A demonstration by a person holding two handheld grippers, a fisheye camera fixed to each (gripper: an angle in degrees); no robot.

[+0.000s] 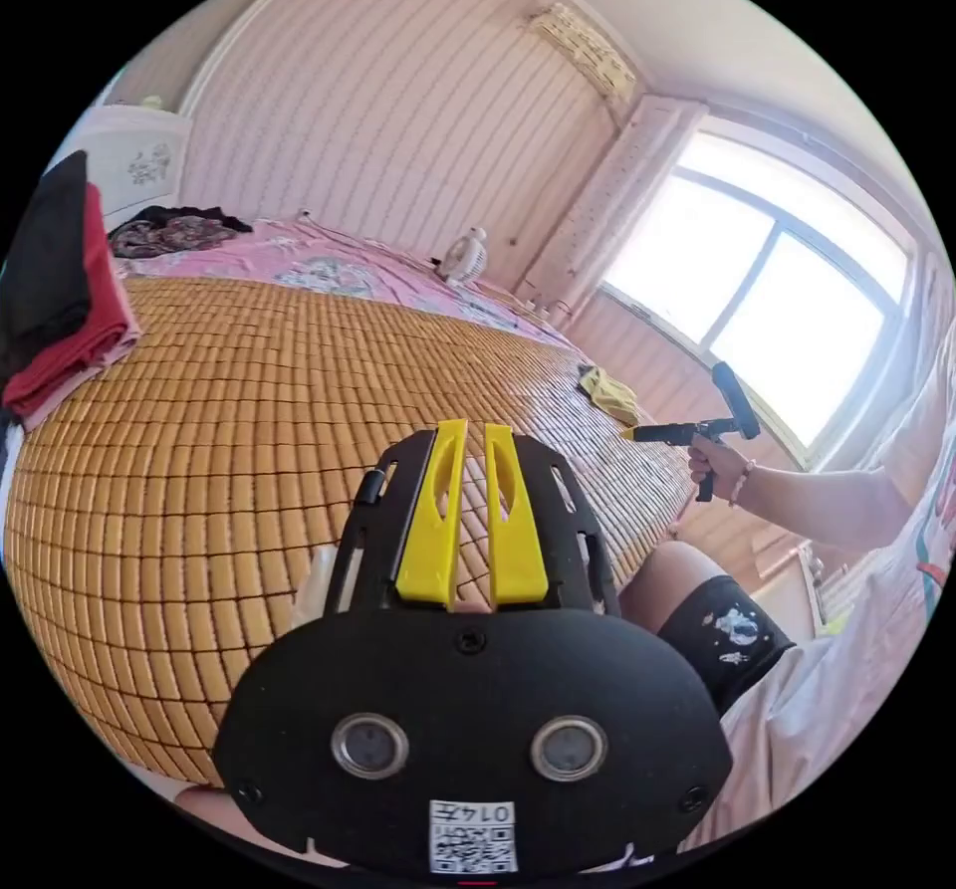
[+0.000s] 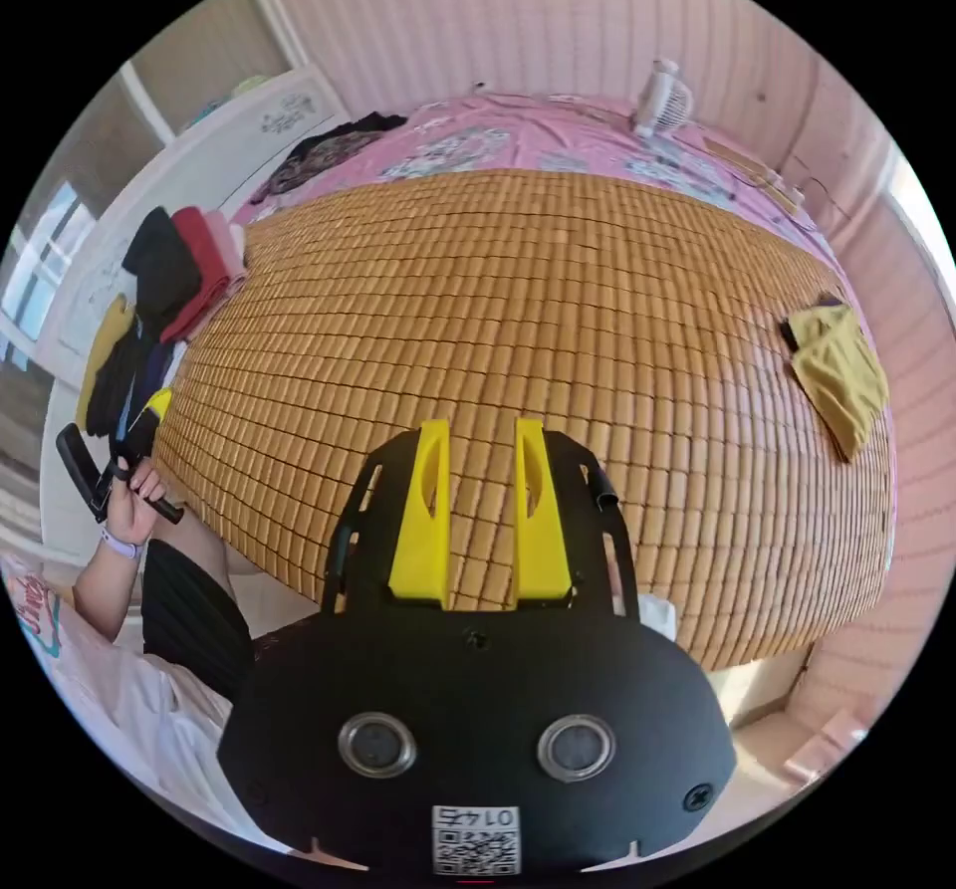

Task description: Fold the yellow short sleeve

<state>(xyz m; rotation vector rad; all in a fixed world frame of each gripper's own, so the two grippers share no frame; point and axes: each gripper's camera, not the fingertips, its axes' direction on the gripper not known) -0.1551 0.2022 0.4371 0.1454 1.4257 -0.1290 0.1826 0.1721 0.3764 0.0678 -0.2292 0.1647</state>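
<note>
The yellow short sleeve (image 2: 841,376) lies crumpled near the far right edge of the bamboo mat (image 2: 548,312). In the left gripper view the yellow short sleeve (image 1: 609,393) is a small heap at the mat's (image 1: 249,411) edge. My right gripper (image 2: 481,423) hovers over the mat, open and empty, well short of the garment. In the left gripper view a hand holds the right gripper (image 1: 637,434) just below the heap. My left gripper (image 1: 475,426) has its jaws nearly together with nothing between them. It hangs above the mat's near edge, far from the garment.
A stack of folded black, red and pink clothes (image 1: 60,332) sits at the mat's left edge, stack (image 2: 189,272). Dark clothes (image 2: 319,152) lie on the pink sheet (image 2: 518,137) beyond. A small white fan (image 1: 463,257) stands at the back. A bright window (image 1: 777,312) is on the right.
</note>
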